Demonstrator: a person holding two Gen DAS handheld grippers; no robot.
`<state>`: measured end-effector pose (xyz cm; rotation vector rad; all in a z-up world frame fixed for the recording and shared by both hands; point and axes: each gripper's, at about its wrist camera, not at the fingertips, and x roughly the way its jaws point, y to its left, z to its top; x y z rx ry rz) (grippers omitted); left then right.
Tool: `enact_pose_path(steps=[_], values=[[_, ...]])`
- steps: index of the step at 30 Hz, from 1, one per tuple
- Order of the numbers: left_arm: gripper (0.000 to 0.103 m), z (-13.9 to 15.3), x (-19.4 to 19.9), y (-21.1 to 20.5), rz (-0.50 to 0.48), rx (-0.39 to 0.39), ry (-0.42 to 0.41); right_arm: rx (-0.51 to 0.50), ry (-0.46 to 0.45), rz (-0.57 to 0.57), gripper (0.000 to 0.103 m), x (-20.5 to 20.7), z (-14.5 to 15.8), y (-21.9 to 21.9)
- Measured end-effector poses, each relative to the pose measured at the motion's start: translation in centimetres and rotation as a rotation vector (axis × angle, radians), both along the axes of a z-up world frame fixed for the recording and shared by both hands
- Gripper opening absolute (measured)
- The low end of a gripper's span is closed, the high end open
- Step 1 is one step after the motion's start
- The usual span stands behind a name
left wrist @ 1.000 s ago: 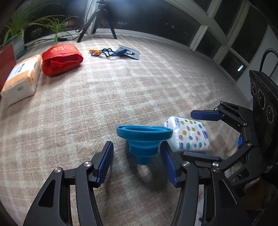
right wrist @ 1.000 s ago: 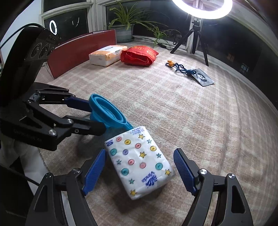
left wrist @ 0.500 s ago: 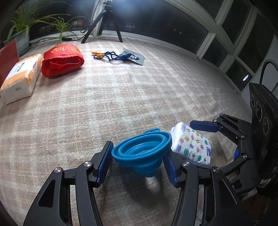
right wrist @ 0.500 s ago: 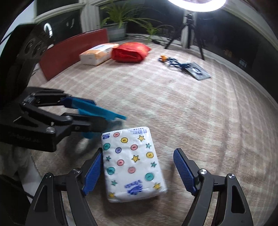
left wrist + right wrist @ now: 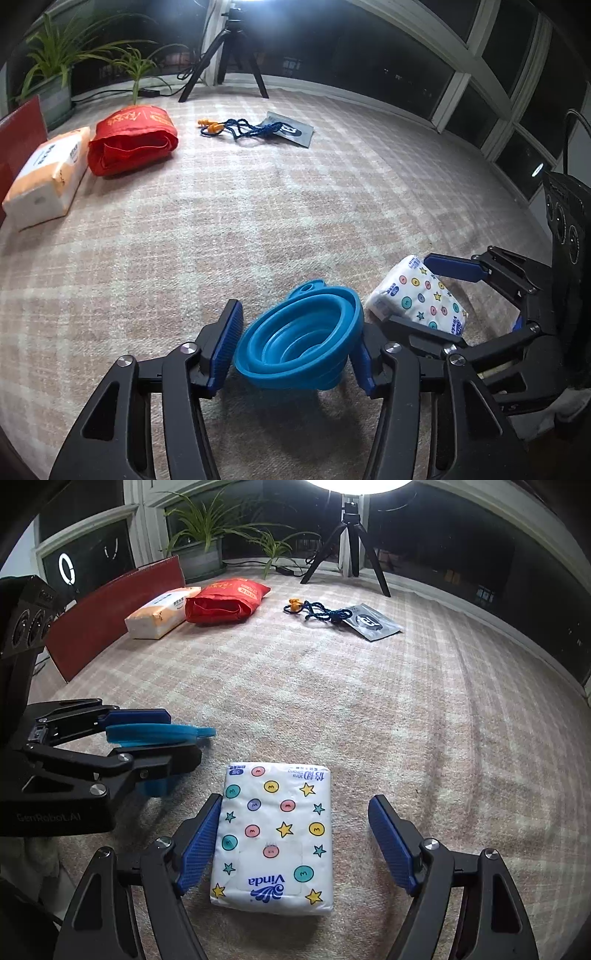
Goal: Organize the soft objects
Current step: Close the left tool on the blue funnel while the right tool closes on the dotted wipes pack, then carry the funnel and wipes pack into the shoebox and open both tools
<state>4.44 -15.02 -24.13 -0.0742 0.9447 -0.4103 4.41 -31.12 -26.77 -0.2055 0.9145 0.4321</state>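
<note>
Left wrist view: the left gripper point(image 5: 295, 350) has just been closing on the tilted blue collapsible silicone funnel point(image 5: 299, 347) and grips it; the right gripper point(image 5: 295, 842) has also been closing, its jaws still apart around the white dotted tissue pack point(image 5: 273, 834) on the checked carpet point(image 5: 369, 709).

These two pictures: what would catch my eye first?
Probably the bright blue collapsible funnel tilted between the left gripper's fingers, near the camera. Beside it, the tissue pack dotted with coloured buttons and stars lies on the checked carpet between the right gripper's open jaws.

Each black gripper point(image 5: 295, 843) has ribbed blue pads point(image 5: 201, 843), silver screws.
</note>
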Motion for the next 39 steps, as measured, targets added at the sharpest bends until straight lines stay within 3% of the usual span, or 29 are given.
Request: enact_pose_path(steps=[3, 5, 6, 21, 29, 39], values=[[0.049, 0.1, -0.1, 0.2, -0.003, -0.008, 0.0, 0.004, -0.001, -0.006, 0.065, 0.0, 0.1, -0.1], [0.047, 0.2, -0.1, 0.2, -0.004, -0.009, -0.004, 0.013, 0.005, -0.012, 0.052, 0.1, 0.2, -0.2], [0.046, 0.2, -0.2, 0.2, -0.004, -0.01, -0.006, 0.019, 0.008, -0.014, 0.05, 0.2, 0.2, -0.2], [0.044, 2.7, -0.4, 3.0, 0.046, -0.053, -0.047, 0.09, 0.009, -0.051, 0.049, 0.0, 1.9, -0.4], [0.044, 6.5, -0.5, 6.9, 0.1, -0.078, -0.111, 0.136, -0.05, -0.034, 0.049, 0.3, 5.7, 1.3], [0.044, 12.1, -0.4, 15.3, 0.217, -0.106, -0.214, 0.198, -0.133, 0.047, 0.048, 1.4, 12.0, 6.1]])
